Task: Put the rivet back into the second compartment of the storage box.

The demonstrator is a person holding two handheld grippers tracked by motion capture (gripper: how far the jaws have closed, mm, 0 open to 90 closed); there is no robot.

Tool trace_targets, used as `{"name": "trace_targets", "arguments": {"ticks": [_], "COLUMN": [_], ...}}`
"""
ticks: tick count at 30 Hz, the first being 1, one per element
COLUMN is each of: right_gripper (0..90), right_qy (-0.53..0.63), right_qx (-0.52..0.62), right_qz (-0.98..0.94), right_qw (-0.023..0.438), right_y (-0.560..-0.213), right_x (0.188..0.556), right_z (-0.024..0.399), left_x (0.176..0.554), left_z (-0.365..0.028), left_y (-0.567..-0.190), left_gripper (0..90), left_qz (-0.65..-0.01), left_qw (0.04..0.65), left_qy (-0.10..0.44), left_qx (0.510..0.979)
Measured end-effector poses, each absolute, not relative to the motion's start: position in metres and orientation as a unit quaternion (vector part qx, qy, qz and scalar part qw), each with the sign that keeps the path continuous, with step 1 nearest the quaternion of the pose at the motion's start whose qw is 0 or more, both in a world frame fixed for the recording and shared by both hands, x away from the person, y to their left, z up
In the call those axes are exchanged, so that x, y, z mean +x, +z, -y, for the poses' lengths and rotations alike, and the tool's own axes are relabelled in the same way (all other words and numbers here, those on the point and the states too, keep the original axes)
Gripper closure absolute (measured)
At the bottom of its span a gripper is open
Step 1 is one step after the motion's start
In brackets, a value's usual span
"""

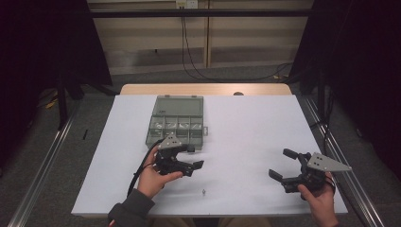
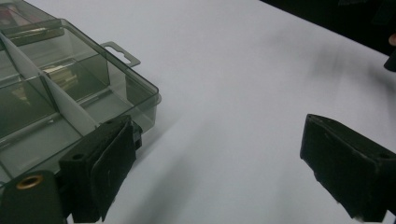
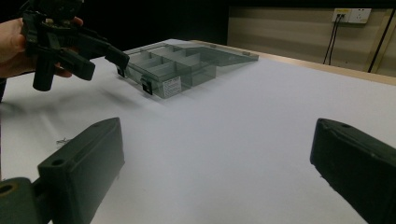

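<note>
Compartment box [image 1: 176, 124], lid open, sits at white table [image 1: 250, 142] rear-left w/ contents too dim to ID, small object [image 1: 203, 192] near front edge unclear, room dark; left gripper [image 1: 195, 165] beside box and right gripper [image 1: 279, 165] both wide open, empty.

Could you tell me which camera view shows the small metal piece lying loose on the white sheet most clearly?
The high view: the small metal piece lies alone on the white sheet, nearer the table's front edge than the left gripper. The right gripper view gives a faint sliver beside one of its fingers; its shape cannot be told.
</note>
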State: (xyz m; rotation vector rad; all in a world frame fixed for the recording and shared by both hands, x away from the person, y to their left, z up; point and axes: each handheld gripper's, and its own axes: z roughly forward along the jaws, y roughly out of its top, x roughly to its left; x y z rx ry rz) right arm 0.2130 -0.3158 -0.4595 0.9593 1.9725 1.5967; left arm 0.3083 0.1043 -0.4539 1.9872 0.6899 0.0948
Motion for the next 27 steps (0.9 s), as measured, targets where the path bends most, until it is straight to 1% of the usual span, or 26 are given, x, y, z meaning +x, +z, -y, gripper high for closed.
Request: {"name": "trace_targets", "arguments": {"ticks": [19, 27], "right_gripper": [2.6, 2.7], "right_qy": [0.575, 0.575], "right_qx": [0.345, 0.344], "right_qz": [-0.711, -0.711], "right_qw": [0.213, 0.214], "right_y": [-0.46, -0.459], "right_x": [0.213, 0.213], "right_z": [0.316, 0.316], "left_x": [0.293, 0.289], "left_z": [-0.094, -0.091], "left_y": [-0.463, -0.464], "left_gripper": [9.8, 9.9], "left_qz": [-0.268, -0.257], "left_qw": [0.489, 0.482], "left_qy": [0.013, 0.011], "left_qx": [0.83, 0.837]}}
